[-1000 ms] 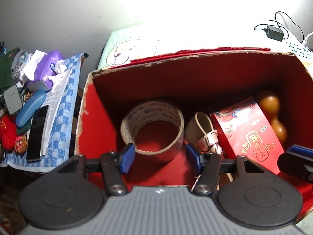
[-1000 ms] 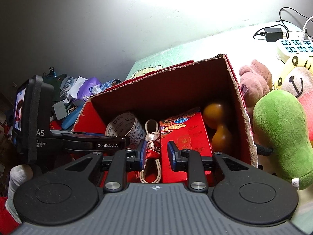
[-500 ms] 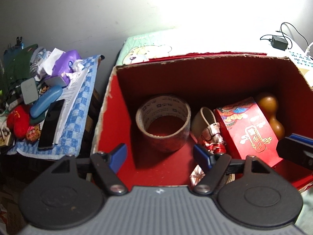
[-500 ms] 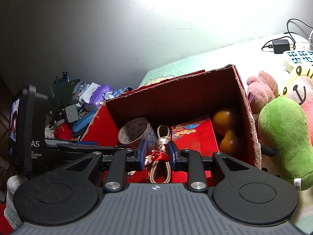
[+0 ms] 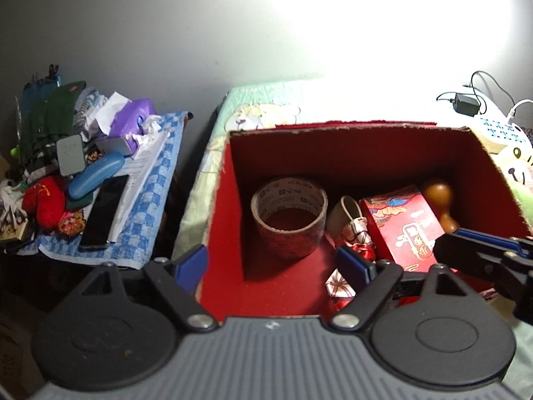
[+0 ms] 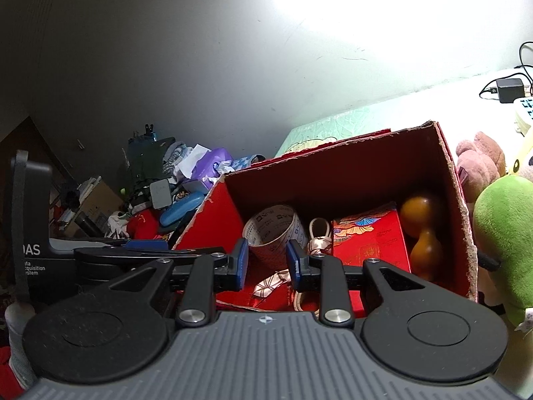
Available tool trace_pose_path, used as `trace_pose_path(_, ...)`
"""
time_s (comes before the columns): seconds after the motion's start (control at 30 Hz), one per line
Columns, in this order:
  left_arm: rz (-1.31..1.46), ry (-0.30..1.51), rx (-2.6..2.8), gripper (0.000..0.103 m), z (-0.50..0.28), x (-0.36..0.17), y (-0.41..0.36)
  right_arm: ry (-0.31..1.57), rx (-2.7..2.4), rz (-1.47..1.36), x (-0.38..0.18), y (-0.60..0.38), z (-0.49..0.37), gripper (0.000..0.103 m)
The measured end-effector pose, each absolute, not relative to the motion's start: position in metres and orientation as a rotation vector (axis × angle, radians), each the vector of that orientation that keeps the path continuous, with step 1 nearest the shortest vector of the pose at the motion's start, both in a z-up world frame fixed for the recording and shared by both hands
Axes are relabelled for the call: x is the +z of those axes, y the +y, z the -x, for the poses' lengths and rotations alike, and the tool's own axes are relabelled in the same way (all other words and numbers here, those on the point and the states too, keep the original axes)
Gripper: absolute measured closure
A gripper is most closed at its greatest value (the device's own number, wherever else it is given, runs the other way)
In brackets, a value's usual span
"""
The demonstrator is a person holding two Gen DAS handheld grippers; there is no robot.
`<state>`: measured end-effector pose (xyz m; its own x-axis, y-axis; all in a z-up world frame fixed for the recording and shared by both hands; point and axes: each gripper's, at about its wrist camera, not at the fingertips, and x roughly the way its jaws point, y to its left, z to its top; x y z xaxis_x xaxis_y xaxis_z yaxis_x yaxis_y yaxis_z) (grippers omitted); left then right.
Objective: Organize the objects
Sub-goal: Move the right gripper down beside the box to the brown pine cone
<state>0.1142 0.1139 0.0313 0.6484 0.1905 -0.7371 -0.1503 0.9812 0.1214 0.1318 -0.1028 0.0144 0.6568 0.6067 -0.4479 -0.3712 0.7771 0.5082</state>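
A red cardboard box (image 5: 349, 156) stands on the bed. In it lie a roll of printed tape (image 5: 288, 215), a beige cord loop tied with ribbon (image 5: 349, 220), a red packet (image 5: 406, 230) and a brown gourd (image 5: 438, 200). My left gripper (image 5: 271, 265) hovers over the box's near left corner; its jaws are opening, with nothing between them, and the tape roll lies beyond them. My right gripper (image 6: 266, 263) hangs over the near edge of the box (image 6: 333, 180), its jaws a narrow gap apart and holding nothing. The tape roll (image 6: 276, 233) shows behind that gap.
Left of the box is a side table with a blue checked cloth (image 5: 143, 200), a black phone (image 5: 103, 216), a blue case (image 5: 96, 175) and a purple tissue pack (image 5: 131, 118). Plush toys (image 6: 503, 233) crowd the box's right side. A power strip (image 5: 503, 128) lies at the back right.
My left gripper's jaws have spread wide and drawn back and up from the tape roll, which stays in the box. My right gripper has tilted up a little above the box.
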Motion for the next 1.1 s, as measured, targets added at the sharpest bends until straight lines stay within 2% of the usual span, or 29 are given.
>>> trace_pose_path(0.3,0.003,0.783,0.215,0.015,-0.079,0.045,0.138,0.633,0.645,-0.391,0.013,-0.097,-0.124,0.076)
trace_pose_path(0.57,0.070,0.821,0.244,0.019,-0.063,0.032,0.161,0.640,0.762,-0.329,0.010,-0.077,-0.112,0.077)
trace_pose_path(0.87,0.109,0.873,0.159,0.015,-0.042,0.009,0.166,0.772,0.853,-0.212,-0.016,-0.049,-0.106,0.076)
trace_pose_path(1.1,0.098,0.953,0.090,0.014,-0.042,-0.021,0.157,0.890,0.791,-0.237,-0.037,-0.052,-0.115,0.076)
